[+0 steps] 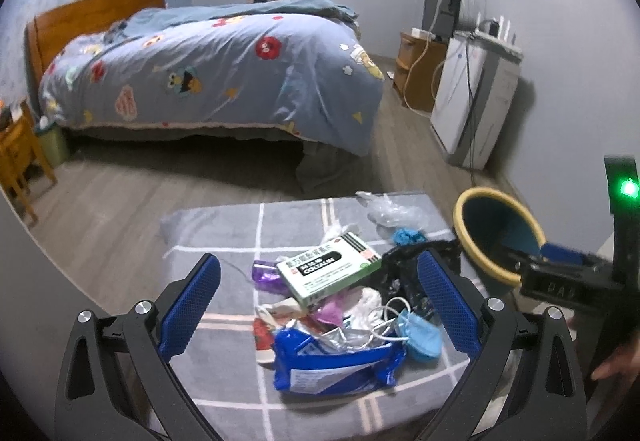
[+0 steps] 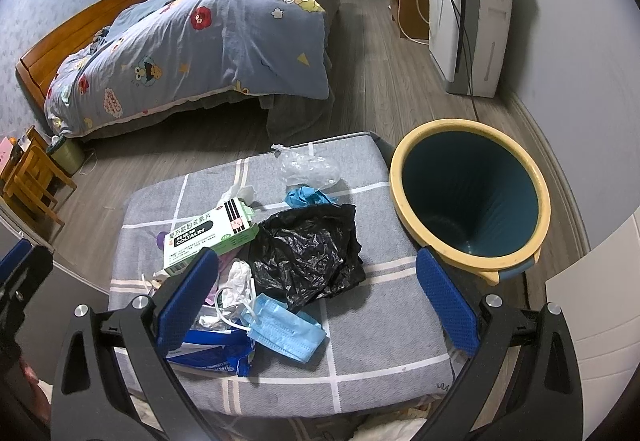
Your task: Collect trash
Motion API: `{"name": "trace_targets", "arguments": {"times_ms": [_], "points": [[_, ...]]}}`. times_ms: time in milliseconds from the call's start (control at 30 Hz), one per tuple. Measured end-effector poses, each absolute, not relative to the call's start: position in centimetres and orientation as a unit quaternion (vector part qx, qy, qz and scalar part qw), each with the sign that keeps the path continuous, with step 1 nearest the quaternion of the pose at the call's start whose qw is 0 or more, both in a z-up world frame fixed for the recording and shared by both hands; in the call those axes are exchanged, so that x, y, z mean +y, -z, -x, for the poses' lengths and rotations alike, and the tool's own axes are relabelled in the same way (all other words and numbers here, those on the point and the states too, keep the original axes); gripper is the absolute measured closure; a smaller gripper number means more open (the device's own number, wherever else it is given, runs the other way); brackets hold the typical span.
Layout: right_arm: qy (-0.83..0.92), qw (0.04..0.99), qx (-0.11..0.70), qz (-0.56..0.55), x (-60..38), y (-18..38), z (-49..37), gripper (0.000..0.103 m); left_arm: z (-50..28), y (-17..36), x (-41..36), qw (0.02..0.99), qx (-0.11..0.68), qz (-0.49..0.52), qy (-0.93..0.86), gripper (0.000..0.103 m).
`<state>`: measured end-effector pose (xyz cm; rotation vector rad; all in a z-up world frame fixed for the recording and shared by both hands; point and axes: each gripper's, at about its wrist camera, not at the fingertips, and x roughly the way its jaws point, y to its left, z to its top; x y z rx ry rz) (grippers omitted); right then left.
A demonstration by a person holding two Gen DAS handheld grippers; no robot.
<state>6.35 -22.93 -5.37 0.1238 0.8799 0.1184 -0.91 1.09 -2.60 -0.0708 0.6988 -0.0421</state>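
Litter: crinkled black plastic bag, pleated blue mask, boxy carton; both hand-held grippers spread wide, empty.

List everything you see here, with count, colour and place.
Checked cushion: one, grey, under the litter.
Medicine box: one, green-white, cushion's left.
Crumpled plastic bag: one, black, cushion centre.
Face mask: one, blue, near edge.
Foil packet: one, blue-white, near edge.
Clear plastic wrap: one, far edge.
Waste bin: one, teal, yellow rim, right of cushion, looks empty.
Bed: one, blue cartoon duvet, behind.
Left hand-held gripper: open, above litter.
Right hand-held gripper: open, above cushion.
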Motion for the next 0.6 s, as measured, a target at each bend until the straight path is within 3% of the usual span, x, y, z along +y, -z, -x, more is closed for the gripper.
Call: {"name": "trace_targets", "arguments": {"times_ms": [367, 600], "points": [[-0.051, 0.898, 0.431, -0.078, -24.6, 4.2, -8.2, 0.006, -1.4, 0.6, 0.4, 0.940, 0.339, 0.017, 0.043, 0.005], [-0.059, 0.901, 0.423, -0.076, -26.8, 3.9, -13.3, 0.006, -5.9, 2.4, 0.8, 0.923, 0.383, -0.011, 0.037, 0.005]]}}
